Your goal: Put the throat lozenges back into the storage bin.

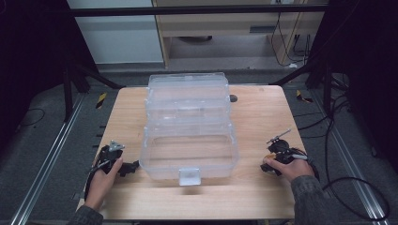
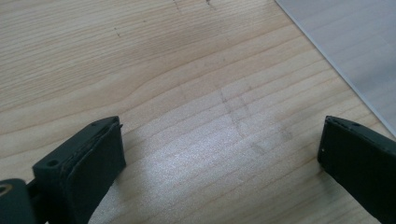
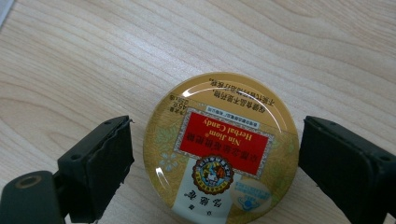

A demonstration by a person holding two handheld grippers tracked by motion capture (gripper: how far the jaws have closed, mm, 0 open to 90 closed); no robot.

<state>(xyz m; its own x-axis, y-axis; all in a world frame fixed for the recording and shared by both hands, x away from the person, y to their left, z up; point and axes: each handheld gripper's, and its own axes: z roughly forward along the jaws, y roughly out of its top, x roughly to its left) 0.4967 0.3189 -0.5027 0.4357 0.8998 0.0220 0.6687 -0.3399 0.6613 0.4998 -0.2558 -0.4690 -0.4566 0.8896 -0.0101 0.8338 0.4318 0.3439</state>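
Your right gripper (image 3: 215,154) straddles the round candy tin (image 3: 222,147) lying flat on the table (image 3: 70,56), jaws wide with a gap on each side, lined up to pinch its rim. Your left gripper (image 2: 219,158) rests wide open over bare wood beside the clear tiered box (image 1: 187,126), likely the tin's destination.

Clear box (image 1: 187,126) sat mid wood table (image 1: 253,117), w/ cables (image 1: 347,187) on grey floor (image 1: 42,140) at right.
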